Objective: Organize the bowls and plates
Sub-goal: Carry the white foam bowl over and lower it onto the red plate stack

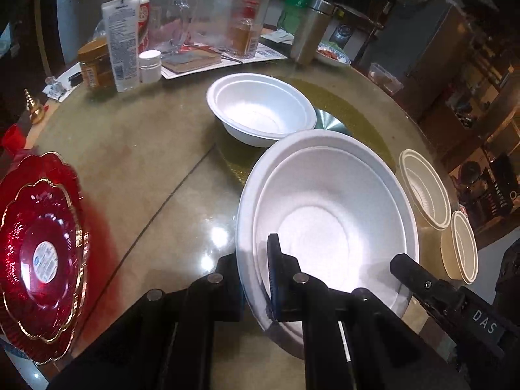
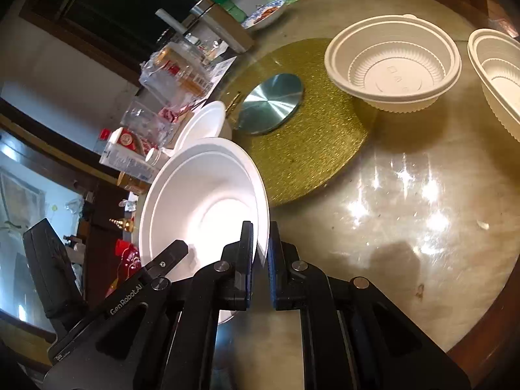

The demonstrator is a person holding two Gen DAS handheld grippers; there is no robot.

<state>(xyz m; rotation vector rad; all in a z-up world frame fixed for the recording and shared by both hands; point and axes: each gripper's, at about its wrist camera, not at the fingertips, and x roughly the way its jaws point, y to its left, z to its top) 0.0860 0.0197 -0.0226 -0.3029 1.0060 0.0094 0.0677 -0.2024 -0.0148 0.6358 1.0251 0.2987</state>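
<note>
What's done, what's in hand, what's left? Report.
Done: two red plates lie stacked at the table's edge.
In hand: both grippers, left and right, are shut on the rim of a white bowl, lifted and tilted.
Left: a second white bowl and two ribbed bowls stand apart, unstacked.

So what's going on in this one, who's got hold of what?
A person holds one large white foam bowl with both handheld grippers: the left gripper is clamped on its near rim, and the right gripper pinches the rim on the other side. A second foam bowl sits farther back on the round table. Two ribbed plastic bowls stand to the right, and stacked red plates lie at the left.
</note>
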